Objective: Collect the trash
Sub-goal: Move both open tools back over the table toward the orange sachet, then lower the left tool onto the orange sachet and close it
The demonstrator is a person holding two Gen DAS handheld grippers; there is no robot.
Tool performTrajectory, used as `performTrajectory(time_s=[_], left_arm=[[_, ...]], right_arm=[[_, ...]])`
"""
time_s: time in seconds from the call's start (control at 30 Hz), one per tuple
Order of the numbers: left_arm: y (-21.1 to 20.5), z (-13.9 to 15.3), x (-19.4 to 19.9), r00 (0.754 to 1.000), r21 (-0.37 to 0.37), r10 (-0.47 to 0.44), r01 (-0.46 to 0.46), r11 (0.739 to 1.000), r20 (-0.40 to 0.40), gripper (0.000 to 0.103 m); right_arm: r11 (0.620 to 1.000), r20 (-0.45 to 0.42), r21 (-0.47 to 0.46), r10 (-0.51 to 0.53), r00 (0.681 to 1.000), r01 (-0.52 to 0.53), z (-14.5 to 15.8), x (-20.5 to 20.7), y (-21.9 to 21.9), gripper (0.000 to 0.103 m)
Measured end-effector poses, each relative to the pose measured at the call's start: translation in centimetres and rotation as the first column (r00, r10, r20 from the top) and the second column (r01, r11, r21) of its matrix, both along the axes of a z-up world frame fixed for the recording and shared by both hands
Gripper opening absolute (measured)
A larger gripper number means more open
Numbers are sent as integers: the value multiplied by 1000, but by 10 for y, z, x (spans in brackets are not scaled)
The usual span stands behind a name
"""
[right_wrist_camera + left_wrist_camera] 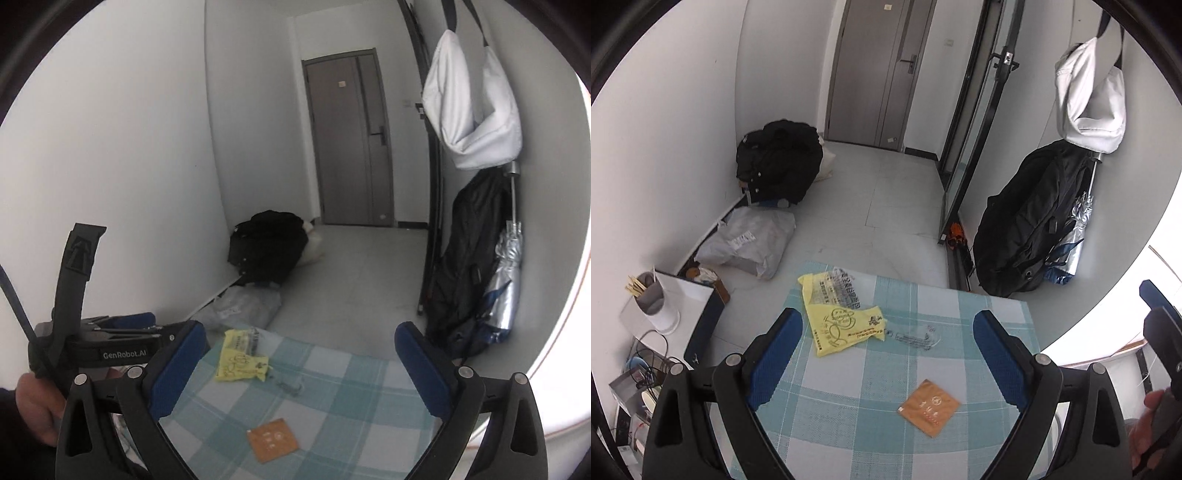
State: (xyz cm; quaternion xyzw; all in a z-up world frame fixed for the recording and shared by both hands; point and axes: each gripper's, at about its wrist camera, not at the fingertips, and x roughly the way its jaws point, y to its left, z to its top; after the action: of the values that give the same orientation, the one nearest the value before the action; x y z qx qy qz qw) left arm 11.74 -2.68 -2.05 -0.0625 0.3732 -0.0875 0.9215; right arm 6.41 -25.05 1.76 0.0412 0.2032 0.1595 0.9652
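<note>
The left gripper (886, 332) stands wide apart and holds nothing; the yellow bag (842, 317) lies at 11 o'clock of it. The right gripper (299, 347) is also spread wide and empty, above the orange packet (273, 439).

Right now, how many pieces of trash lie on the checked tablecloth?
3 that I can see. A yellow plastic bag at the far side, a clear printed wrapper just right of it, and an orange packet nearest the camera. The black claw frames hide the near corners.
</note>
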Motion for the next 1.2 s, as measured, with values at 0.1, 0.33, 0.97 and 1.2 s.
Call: performTrajectory(time_s=[0.1, 0.33, 0.97, 1.2], left_arm=[[14, -21, 6, 999, -36, -4, 2, 999, -51, 92], [19, -62, 21, 987, -30, -36, 32, 999, -156, 92], [-59, -128, 18, 872, 83, -335, 387, 918, -357, 92], [-68, -141, 2, 854, 173, -353, 442, 880, -382, 92]], right_arm=[[1000, -14, 1, 29, 999, -29, -9, 18, 11, 103], [998, -78, 18, 56, 995, -54, -43, 51, 16, 103], [998, -190, 61, -16, 982, 28, -73, 85, -35, 103], [992, -202, 81, -80, 976, 98, -74, 78, -66, 103]])
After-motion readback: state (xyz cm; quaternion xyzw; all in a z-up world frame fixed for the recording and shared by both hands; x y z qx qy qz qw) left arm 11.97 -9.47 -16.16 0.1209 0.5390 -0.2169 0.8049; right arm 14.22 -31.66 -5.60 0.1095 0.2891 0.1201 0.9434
